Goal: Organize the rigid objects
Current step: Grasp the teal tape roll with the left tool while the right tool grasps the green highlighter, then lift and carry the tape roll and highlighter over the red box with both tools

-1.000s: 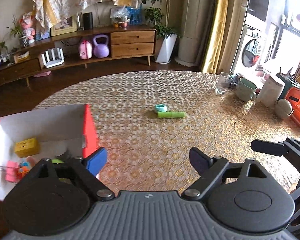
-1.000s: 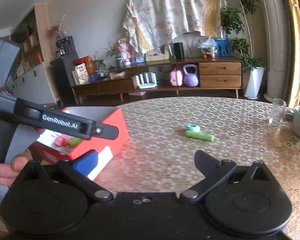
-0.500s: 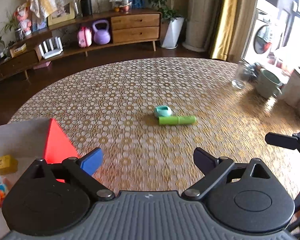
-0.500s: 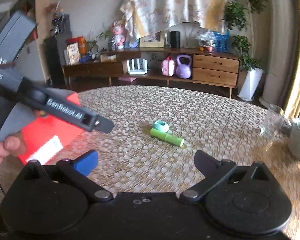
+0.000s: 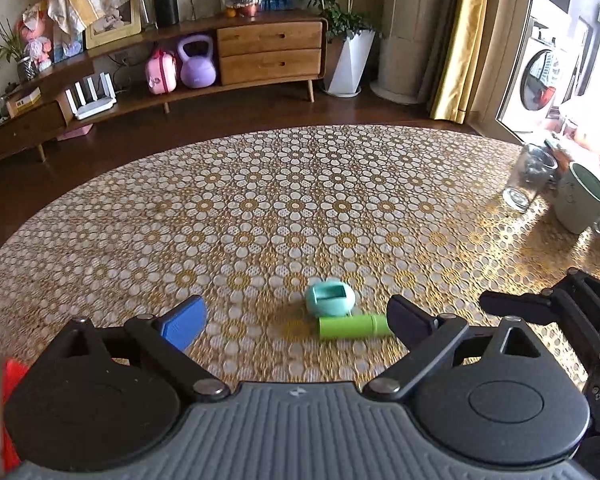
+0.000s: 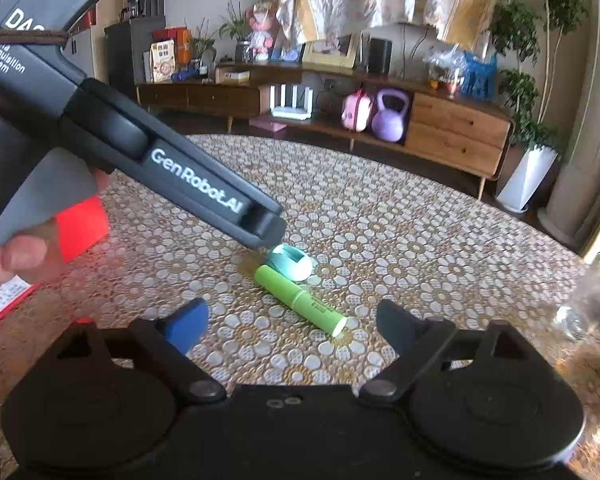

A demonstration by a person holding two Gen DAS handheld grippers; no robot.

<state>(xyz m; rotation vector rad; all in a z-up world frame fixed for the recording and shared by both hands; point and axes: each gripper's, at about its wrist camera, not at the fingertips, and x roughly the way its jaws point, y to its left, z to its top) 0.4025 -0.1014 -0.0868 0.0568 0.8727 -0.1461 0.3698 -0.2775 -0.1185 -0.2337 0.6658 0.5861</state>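
Two things lie touching on the table (image 5: 260,200): a teal egg (image 5: 330,299) and a green tube (image 5: 354,326). The left gripper (image 5: 296,322) is spread wide and empty, both just ahead, nearer its right jaw. The right gripper (image 6: 290,322), jaws just narrowing yet apart and empty, has the tube between them.

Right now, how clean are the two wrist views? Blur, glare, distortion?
Left wrist: sharp centre, teal holder and green tube crisp; window side at right blown out; fisheye bends the table edge. Right wrist: red box glows overexposed, glass at the right edge is smeared, tube tip glares.
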